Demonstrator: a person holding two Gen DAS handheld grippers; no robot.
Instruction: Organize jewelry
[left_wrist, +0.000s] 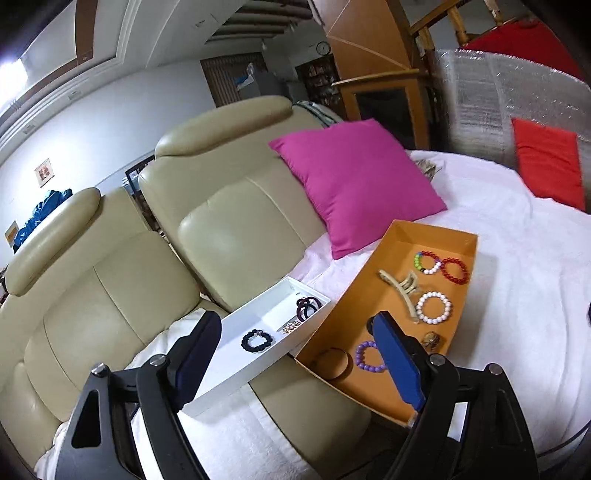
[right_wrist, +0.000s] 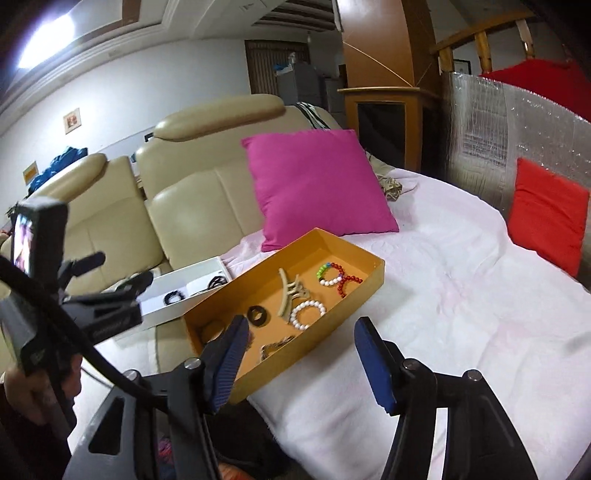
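Note:
An orange box (left_wrist: 436, 236) (right_wrist: 369, 280) lies on a white-covered bed and holds several bracelets: white beads (left_wrist: 434, 307) (right_wrist: 306, 314), red beads (left_wrist: 455, 271) (right_wrist: 349, 282), a multicoloured one (left_wrist: 426, 262), a purple one (left_wrist: 367, 356), plus a beige hair claw (left_wrist: 402, 288) (right_wrist: 290, 293). A white tray (left_wrist: 236, 373) (right_wrist: 162, 308) beside it holds a black bead bracelet (left_wrist: 257, 340) (right_wrist: 174, 296) and a dark hair tie (left_wrist: 308, 306). My left gripper (left_wrist: 295, 354) is open and empty above both containers. My right gripper (right_wrist: 299, 360) is open and empty at the box's near edge.
A magenta pillow (left_wrist: 354, 184) (right_wrist: 317, 188) leans behind the box. A beige leather sofa (left_wrist: 110, 288) (right_wrist: 192, 206) stands to the left. A red pillow (left_wrist: 546, 162) (right_wrist: 546, 218) rests against a silver panel (left_wrist: 491, 99) at right. The left gripper's body (right_wrist: 74, 302) shows in the right view.

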